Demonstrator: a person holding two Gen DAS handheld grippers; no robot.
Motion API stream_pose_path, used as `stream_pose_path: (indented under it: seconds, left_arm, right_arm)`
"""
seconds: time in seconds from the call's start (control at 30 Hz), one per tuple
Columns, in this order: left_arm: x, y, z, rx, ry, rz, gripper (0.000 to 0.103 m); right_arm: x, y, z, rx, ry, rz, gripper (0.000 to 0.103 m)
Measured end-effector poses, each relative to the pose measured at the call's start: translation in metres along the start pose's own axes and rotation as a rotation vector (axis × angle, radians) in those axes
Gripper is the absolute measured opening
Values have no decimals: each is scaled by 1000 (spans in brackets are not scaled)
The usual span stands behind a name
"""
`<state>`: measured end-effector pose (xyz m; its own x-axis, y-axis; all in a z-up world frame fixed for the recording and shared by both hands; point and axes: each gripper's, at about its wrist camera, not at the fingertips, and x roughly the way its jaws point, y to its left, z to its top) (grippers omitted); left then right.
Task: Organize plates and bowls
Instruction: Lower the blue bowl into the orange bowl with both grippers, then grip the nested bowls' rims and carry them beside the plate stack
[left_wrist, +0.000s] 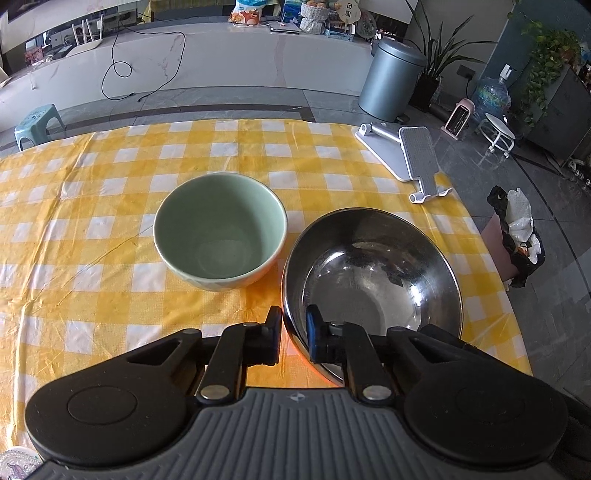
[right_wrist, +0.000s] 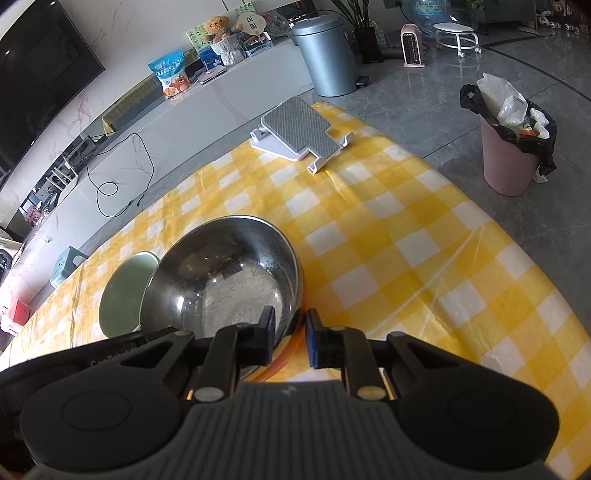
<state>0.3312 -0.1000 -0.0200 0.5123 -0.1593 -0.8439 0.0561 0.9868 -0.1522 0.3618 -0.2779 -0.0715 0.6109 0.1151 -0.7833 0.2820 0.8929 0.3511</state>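
The stainless steel bowl (left_wrist: 373, 273) is set upright on the yellow-and-white checked tablecloth (left_wrist: 92, 206). It is gripped at its rim from two sides. The left gripper (left_wrist: 293, 325) is closed on the near rim as seen in the left wrist view: one finger is placed outside the wall and the blue-padded finger inside, with only the thin rim between them. The right gripper (right_wrist: 290, 326) is closed on the rim likewise in the right wrist view, one finger inside the bowl and the blue-padded finger outside. In both cases the jaws are drawn nearly together.

A pale green ceramic bowl (left_wrist: 220, 230) is located just beside the steel bowl, upright and empty; whether the two rims touch cannot be told. Beyond the steel bowl, near the far corner of the cloth, a white and grey folding phone stand (left_wrist: 410, 157) is laid.

Off the table, past the steel bowl, a pink waste bin with a black liner (right_wrist: 511, 155) is positioned on the grey tiled floor (right_wrist: 424, 96). Farther off, a grey pedal bin (left_wrist: 389, 79) is placed by a long white marble bench (left_wrist: 221, 62).
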Motion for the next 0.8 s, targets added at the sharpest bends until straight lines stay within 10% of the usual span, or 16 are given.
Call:
stream_pose_path:
  seconds: [0.8]
  left_arm:
    - [-154,24,-75,76,-231,-30,15]
  right_arm:
    - [-130,12,-98,47,-65,152,14]
